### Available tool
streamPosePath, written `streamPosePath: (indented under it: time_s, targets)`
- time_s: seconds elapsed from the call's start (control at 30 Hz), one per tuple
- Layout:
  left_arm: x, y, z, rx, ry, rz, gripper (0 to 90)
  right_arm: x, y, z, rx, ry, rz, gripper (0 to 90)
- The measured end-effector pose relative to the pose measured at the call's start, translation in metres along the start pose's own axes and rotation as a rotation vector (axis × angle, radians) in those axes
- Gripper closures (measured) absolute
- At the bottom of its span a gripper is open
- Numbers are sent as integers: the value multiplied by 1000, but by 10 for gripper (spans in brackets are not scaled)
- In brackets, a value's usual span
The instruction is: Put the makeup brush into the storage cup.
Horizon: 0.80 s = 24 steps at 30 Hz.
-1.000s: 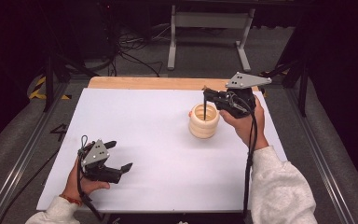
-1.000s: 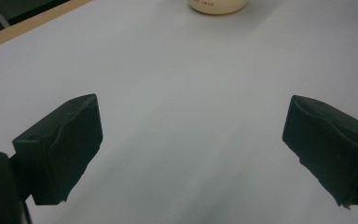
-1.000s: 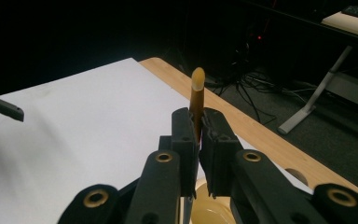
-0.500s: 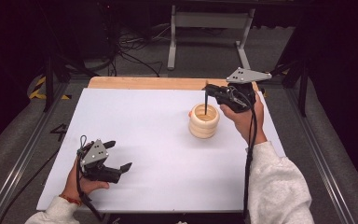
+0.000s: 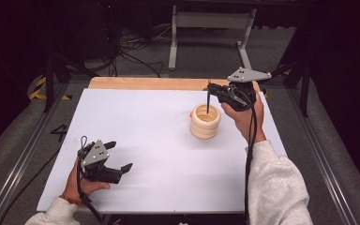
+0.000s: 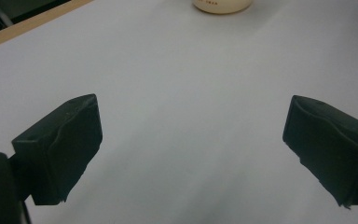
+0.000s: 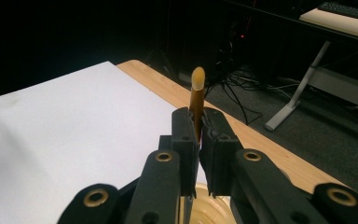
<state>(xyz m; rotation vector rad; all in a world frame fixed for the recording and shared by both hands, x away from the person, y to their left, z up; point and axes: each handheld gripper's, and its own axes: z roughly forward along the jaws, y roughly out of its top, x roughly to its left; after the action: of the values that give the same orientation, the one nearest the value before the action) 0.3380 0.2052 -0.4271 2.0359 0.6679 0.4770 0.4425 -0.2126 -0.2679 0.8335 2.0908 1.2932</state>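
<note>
A cream ribbed holder [image 5: 205, 123] stands on the white table top [image 5: 145, 122], right of centre. My right gripper [image 5: 209, 89] hovers just above and behind it, shut on a thin stick [image 5: 208, 101] that points straight down into the holder's mouth. In the right gripper view the stick [image 7: 197, 93] shows a wooden shaft with a rounded pale tip rising above the closed jaws [image 7: 198, 126], and the holder's rim [image 7: 205, 210] is below. My left gripper [image 5: 120, 155] lies low at the near left, open and empty [image 6: 191, 144]. The holder's base [image 6: 221, 5] is far ahead of it.
A strip of bare wood [image 5: 145, 83] runs along the table's far edge. Behind it are a grey floor with cables [image 5: 131, 51] and a metal desk frame [image 5: 211, 21]. Metal rails [image 5: 23, 154] flank the table on both sides.
My right gripper has risen a little and shifted slightly right, drawing the stick higher in the holder. The left gripper has stayed put.
</note>
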Motion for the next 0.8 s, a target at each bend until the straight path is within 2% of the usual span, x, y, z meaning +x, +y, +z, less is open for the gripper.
streamPosePath:
  time_s: [0.27,0.5,0.8]
  targets:
    - [0,-1,-1,-1,2,1,56,-4,-12,14,19,-7,15,843]
    - [1,-1,-2,4,1,1,56,-7,-23,22,31,-6,37,843]
    - [1,-2,-1,2,2,-2,54,-8,-37,30,48,-5,44,843]
